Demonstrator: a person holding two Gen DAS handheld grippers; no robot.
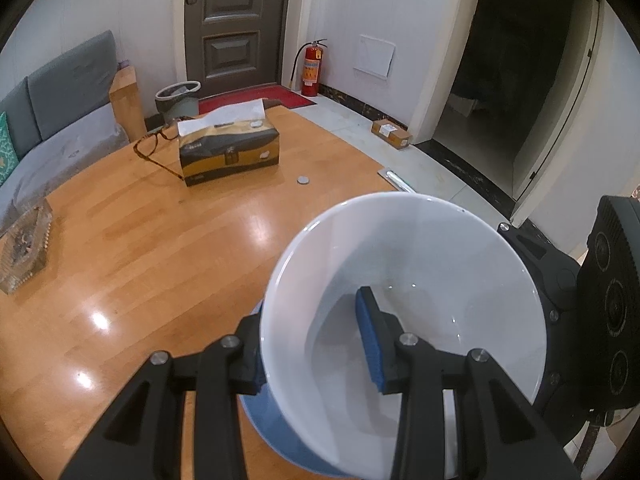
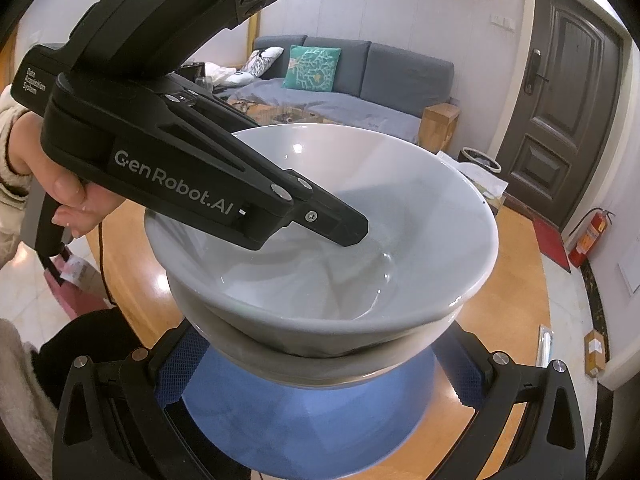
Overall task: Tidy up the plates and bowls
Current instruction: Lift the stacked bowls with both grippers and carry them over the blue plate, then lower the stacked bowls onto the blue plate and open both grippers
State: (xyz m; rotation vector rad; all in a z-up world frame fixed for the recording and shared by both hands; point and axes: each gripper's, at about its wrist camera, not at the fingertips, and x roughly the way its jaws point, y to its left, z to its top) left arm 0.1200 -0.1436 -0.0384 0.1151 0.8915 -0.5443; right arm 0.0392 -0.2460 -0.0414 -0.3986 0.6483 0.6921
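Left wrist view shows the left gripper (image 1: 316,344) holding a white bowl (image 1: 420,256) by its rim: one blue pad sits inside the bowl and the other finger is outside the wall, so the jaws are closed on the rim. The bowl hangs tilted above a blue bowl (image 1: 264,416), near the right edge of the wooden table (image 1: 160,248). Farther on the table, toward the far edge, there is a tissue box (image 1: 229,151) with a pair of glasses (image 1: 154,148) just beside it, and a small coin (image 1: 303,180) lies alone between the box and the white bowl. A glass tray (image 1: 24,248) stands at the left edge.

From the right wrist view, the white bowl (image 2: 320,240) sits over a second white bowl (image 2: 304,372), and this one rests in the blue bowl (image 2: 312,420). Whether the top bowl already touches the one under it, I cannot tell. The right gripper (image 2: 320,380) has its jaws wide apart, one blue pad on each side of the blue bowl, not pressing it. A person's hand (image 2: 60,184) holds the handle of the left gripper (image 2: 340,228).
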